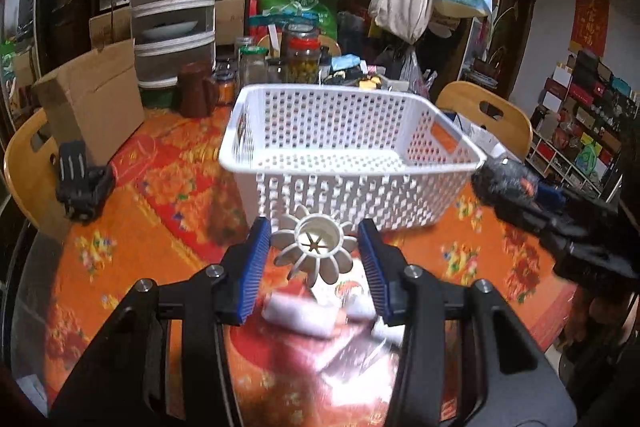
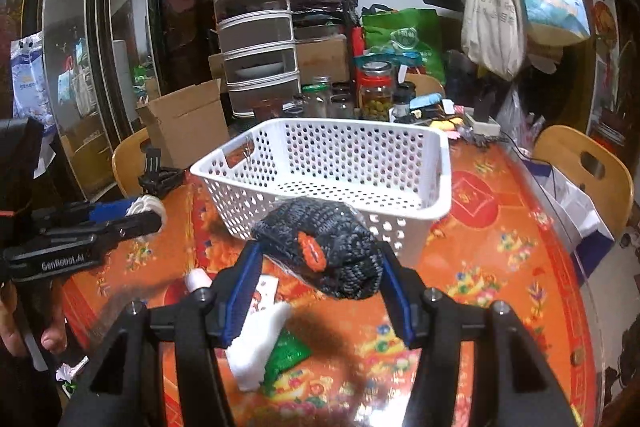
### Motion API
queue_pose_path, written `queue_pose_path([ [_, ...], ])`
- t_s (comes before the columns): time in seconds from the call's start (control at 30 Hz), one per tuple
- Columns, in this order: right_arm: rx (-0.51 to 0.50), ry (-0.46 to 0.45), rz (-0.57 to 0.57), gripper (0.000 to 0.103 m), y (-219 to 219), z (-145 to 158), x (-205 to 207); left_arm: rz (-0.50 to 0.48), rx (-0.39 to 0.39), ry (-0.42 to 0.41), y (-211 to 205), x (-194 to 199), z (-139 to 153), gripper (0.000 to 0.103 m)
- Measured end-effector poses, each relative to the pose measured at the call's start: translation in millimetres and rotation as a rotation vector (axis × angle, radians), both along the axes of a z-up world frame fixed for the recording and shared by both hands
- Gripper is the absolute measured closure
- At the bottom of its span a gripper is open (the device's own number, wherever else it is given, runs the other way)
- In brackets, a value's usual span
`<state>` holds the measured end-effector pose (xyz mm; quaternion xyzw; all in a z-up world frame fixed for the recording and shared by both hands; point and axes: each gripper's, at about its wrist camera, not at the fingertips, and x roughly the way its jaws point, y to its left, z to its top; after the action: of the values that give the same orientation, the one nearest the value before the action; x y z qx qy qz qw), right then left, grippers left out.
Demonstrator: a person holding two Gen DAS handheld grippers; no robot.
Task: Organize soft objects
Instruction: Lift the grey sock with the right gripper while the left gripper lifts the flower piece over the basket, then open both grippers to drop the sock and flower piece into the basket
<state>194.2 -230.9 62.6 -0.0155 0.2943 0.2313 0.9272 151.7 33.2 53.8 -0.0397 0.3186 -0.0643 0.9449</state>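
Observation:
A white perforated basket (image 1: pixel 348 155) stands empty on the orange table; it also shows in the right wrist view (image 2: pixel 332 167). My left gripper (image 1: pixel 314 247) is shut on a white flower-shaped soft object (image 1: pixel 316 247) just in front of the basket's near wall. My right gripper (image 2: pixel 320 259) is shut on a dark knitted item with an orange patch (image 2: pixel 324 251), held above the table near the basket's front rim. It shows at the right of the left wrist view (image 1: pixel 504 179). The left gripper also shows at the left of the right wrist view (image 2: pixel 148 211).
A white sponge block (image 2: pixel 256 343) and a green packet (image 2: pixel 286 357) lie on the table under my right gripper. A white block (image 1: pixel 300 315) lies under my left gripper. A cardboard box (image 1: pixel 92 103), jars (image 1: pixel 304 55), wooden chairs (image 1: pixel 486 111) and a black stand (image 1: pixel 82 183) surround the table.

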Motion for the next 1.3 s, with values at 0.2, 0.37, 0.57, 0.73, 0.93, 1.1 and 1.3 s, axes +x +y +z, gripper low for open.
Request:
queue_pose_path([
  [0.2,-0.029,-0.01,-0.008,0.046,11,16,28,0.01,0.017,-0.007,-5,43,29,0.06],
  [0.37,-0.034,0.032,0.009,0.046,20,22,75,0.02,0.021,0.037,-6,98,42,0.06],
  [0.57,-0.074,0.146,-0.028,0.046,29,11,132,0.045,0.032,0.174,-9,173,24,0.06],
  [0.73,-0.143,0.229,-0.044,0.046,39,-6,169,0.06,0.042,0.305,-17,220,-8,0.06],
  [0.93,-0.204,0.335,-0.044,0.046,48,-36,201,0.056,0.073,0.36,-28,236,-32,0.06],
  [1.1,-0.232,0.344,-0.048,0.045,52,-46,204,0.062,0.075,0.377,-26,240,-44,0.06],
  [1.3,-0.217,0.326,-0.046,0.043,52,-43,200,0.079,0.051,0.363,-18,237,-46,0.06],
])
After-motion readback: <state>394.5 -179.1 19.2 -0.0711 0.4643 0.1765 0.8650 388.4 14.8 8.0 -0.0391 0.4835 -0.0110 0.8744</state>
